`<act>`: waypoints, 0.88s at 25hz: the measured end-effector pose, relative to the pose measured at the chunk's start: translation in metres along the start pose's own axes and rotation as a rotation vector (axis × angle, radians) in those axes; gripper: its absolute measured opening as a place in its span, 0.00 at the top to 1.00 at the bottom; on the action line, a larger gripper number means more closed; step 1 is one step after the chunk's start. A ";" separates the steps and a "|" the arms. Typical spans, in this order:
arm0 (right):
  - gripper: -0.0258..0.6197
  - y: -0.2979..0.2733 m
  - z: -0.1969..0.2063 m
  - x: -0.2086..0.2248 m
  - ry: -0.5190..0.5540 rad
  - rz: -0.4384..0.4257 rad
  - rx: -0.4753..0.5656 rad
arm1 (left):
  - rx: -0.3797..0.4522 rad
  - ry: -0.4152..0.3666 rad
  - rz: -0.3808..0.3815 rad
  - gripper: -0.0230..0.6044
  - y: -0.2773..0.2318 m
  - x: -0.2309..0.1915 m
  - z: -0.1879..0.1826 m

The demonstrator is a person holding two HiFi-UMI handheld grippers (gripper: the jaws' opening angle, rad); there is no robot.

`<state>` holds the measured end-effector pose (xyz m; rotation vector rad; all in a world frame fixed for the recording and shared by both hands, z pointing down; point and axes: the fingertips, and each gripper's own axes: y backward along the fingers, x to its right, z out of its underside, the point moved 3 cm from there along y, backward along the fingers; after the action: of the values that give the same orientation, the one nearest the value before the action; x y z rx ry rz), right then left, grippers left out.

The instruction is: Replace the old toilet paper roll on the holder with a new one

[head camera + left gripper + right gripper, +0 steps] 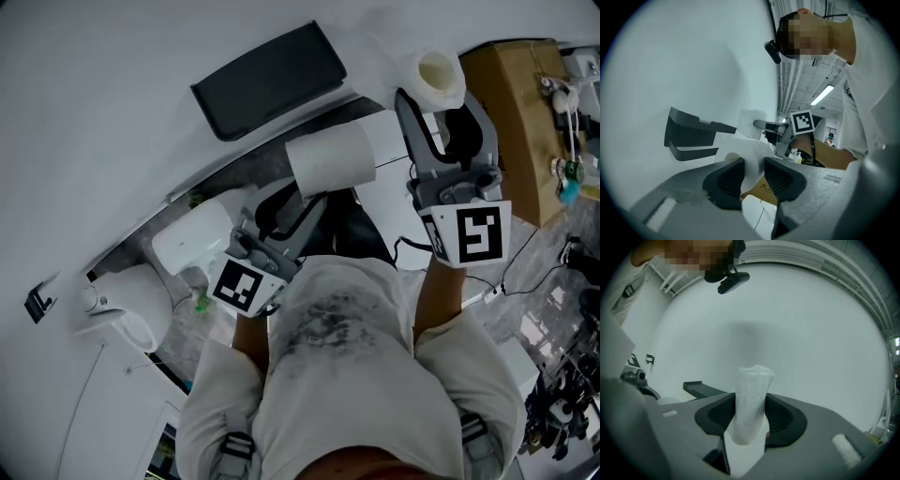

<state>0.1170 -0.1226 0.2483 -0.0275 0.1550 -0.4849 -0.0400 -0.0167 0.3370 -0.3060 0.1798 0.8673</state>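
White wall ahead, dark holder bare on it, up and left of the left gripper, clamped on the paper side of the full new roll. Squashed between the jaws of the right gripper, the spent old roll; seemingly midway through the swap, calling next for sliding the new roll's core onto the holder's lower arm. Below-left of the left gripper, toilet; beside the right one, cardboard box; apparently nothing blocking the path.
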 end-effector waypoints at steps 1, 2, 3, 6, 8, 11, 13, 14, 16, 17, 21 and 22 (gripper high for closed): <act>0.66 0.000 0.005 0.000 0.001 0.000 -0.011 | -0.002 0.000 0.001 0.73 0.000 0.000 0.001; 0.66 0.000 0.010 0.000 0.001 -0.001 -0.021 | -0.005 0.000 0.001 0.73 0.000 0.001 0.003; 0.66 0.000 0.015 0.000 0.000 -0.002 -0.029 | -0.007 0.001 0.002 0.73 -0.001 0.001 0.004; 0.66 0.000 0.029 -0.002 0.004 -0.011 -0.055 | -0.009 0.003 0.001 0.73 -0.001 0.002 0.007; 0.66 -0.002 0.038 -0.004 0.012 -0.022 -0.072 | -0.006 0.005 -0.002 0.73 -0.003 0.002 0.009; 0.66 -0.006 0.051 -0.008 0.022 -0.055 -0.091 | -0.007 0.005 -0.007 0.73 -0.005 0.001 0.012; 0.66 -0.010 0.059 -0.014 0.029 -0.088 -0.101 | -0.007 0.005 -0.012 0.73 -0.004 0.000 0.014; 0.66 -0.012 0.063 -0.016 0.034 -0.102 -0.109 | -0.008 0.006 -0.014 0.73 -0.003 0.000 0.014; 0.66 -0.015 0.071 -0.019 0.043 -0.120 -0.128 | -0.010 0.008 -0.020 0.73 -0.003 0.000 0.016; 0.66 -0.017 0.074 -0.020 0.047 -0.126 -0.136 | -0.009 0.009 -0.023 0.73 -0.002 0.000 0.016; 0.66 -0.023 0.088 -0.021 0.068 -0.141 -0.162 | -0.008 0.014 -0.033 0.73 -0.001 -0.002 0.018; 0.66 -0.024 0.091 -0.020 0.073 -0.144 -0.169 | -0.008 0.015 -0.035 0.73 -0.002 -0.003 0.020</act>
<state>0.1023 -0.1354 0.3430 -0.1872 0.2661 -0.6157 -0.0395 -0.0132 0.3564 -0.3225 0.1845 0.8315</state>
